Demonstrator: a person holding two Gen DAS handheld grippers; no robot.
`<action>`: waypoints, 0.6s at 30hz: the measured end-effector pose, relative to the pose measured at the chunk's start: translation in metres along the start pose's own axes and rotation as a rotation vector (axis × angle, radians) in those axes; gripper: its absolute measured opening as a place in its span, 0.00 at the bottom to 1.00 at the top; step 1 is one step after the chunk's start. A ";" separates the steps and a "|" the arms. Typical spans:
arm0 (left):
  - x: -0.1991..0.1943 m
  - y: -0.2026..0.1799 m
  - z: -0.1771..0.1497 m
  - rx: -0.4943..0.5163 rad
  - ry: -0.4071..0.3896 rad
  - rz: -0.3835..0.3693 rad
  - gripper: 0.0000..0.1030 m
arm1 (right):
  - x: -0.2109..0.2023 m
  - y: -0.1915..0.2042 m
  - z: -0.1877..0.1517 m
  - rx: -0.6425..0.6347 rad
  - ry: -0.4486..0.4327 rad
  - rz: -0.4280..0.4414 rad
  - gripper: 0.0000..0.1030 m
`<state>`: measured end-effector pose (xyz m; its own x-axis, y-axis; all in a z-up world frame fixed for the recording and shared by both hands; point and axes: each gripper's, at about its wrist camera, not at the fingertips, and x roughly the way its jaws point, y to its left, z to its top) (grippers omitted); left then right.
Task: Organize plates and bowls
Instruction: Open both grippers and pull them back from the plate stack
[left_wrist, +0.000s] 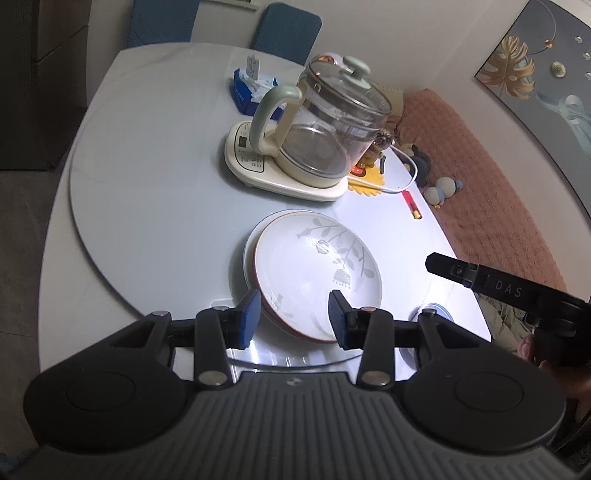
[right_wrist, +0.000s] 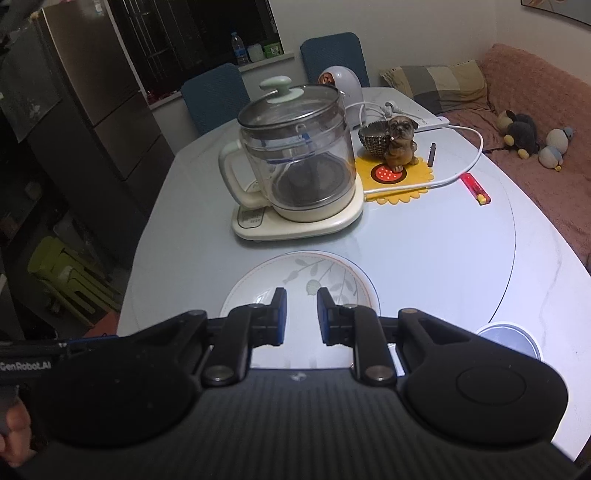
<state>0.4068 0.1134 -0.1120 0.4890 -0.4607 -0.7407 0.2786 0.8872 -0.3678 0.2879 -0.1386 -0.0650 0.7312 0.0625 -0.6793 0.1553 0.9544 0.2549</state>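
Plates (left_wrist: 314, 273) sit stacked at centre frame below the kettle (left_wrist: 325, 122), clear for pickup. Your left gripper (left_wrist: 293, 317) hovers part-open and empty; your right gripper (right_wrist: 301, 314) narrow, holding nothing.

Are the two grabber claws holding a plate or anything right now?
No, nothing is held. The left gripper and the right gripper are both empty above the stacked plates, which lie on the table.

"DAS" on right gripper (left_wrist: 509, 291) body; "GenRobot.AI" on left gripper (right_wrist: 26, 365) body
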 end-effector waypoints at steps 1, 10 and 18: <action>-0.009 -0.002 -0.004 0.005 -0.010 0.005 0.45 | -0.008 0.002 -0.002 0.002 -0.008 0.007 0.20; -0.085 -0.009 -0.054 -0.004 -0.089 0.028 0.45 | -0.072 0.021 -0.030 -0.013 -0.053 0.048 0.20; -0.115 -0.003 -0.085 -0.006 -0.087 0.035 0.45 | -0.089 0.039 -0.056 -0.046 -0.041 0.020 0.20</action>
<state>0.2795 0.1659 -0.0740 0.5688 -0.4298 -0.7013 0.2549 0.9028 -0.3465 0.1916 -0.0905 -0.0337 0.7606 0.0707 -0.6453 0.1103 0.9655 0.2358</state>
